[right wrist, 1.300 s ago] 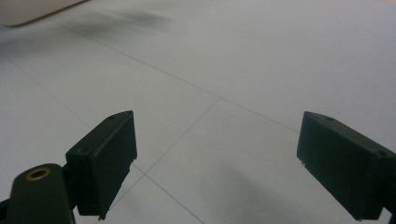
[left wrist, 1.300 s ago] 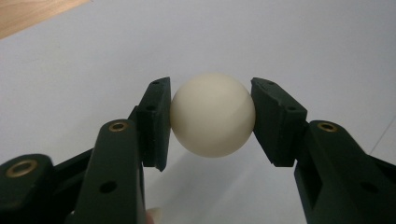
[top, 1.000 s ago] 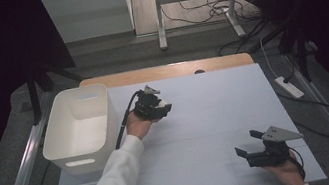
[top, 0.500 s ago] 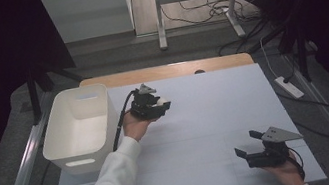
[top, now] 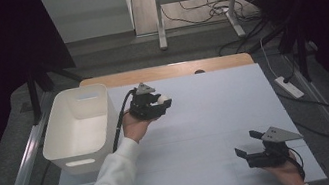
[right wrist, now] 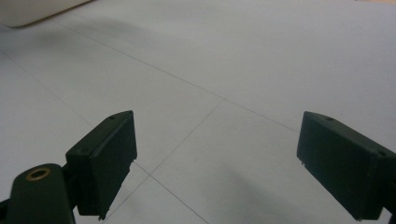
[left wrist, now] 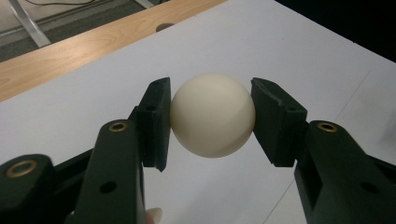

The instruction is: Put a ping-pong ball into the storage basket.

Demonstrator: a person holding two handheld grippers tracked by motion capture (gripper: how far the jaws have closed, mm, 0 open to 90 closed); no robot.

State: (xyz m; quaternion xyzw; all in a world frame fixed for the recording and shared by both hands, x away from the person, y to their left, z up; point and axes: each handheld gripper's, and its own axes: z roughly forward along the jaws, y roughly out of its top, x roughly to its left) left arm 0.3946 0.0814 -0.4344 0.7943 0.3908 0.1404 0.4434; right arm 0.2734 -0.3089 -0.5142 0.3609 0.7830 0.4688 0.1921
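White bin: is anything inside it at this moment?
The white bin looks empty: bare floor and far walls show. Its near wall hides the near inner corner. The ball is clamped in the left gripper.

The counter is covered by a pale sheet, with a wooden strip left bare along its twelve o'clock edge. A white bin is set at nine o'clock.

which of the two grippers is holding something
The left gripper: its jaws clamp a cream ball. The right gripper stands open with nothing between its jaws.
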